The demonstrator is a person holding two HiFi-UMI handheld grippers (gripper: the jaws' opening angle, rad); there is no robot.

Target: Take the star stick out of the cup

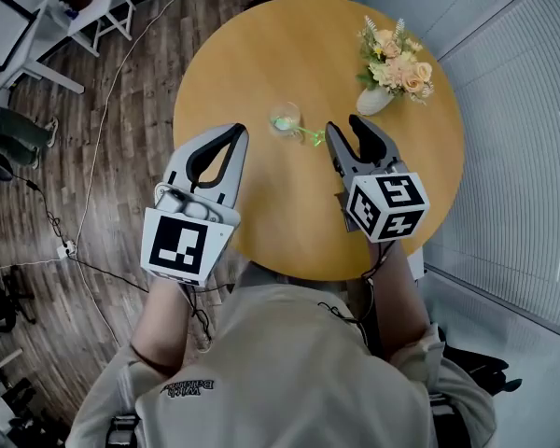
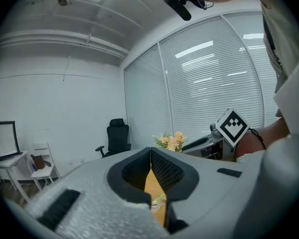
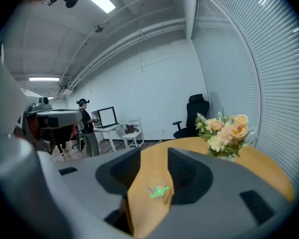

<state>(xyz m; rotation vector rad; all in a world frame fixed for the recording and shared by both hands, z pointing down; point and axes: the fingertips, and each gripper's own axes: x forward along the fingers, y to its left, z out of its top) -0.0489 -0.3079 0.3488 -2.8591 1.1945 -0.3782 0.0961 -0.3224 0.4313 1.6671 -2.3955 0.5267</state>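
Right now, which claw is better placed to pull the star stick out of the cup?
Right. The right claw is open, and the star stick leans out of the cup toward it. The left claw is shut.

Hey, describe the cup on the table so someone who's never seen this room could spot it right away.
Find the round wooden table. Near its middle stands a small clear cup with a green stick leaning out of it. The only other thing standing on the table is a white vase of flowers by the far right edge; the cup is see-through and glows green.
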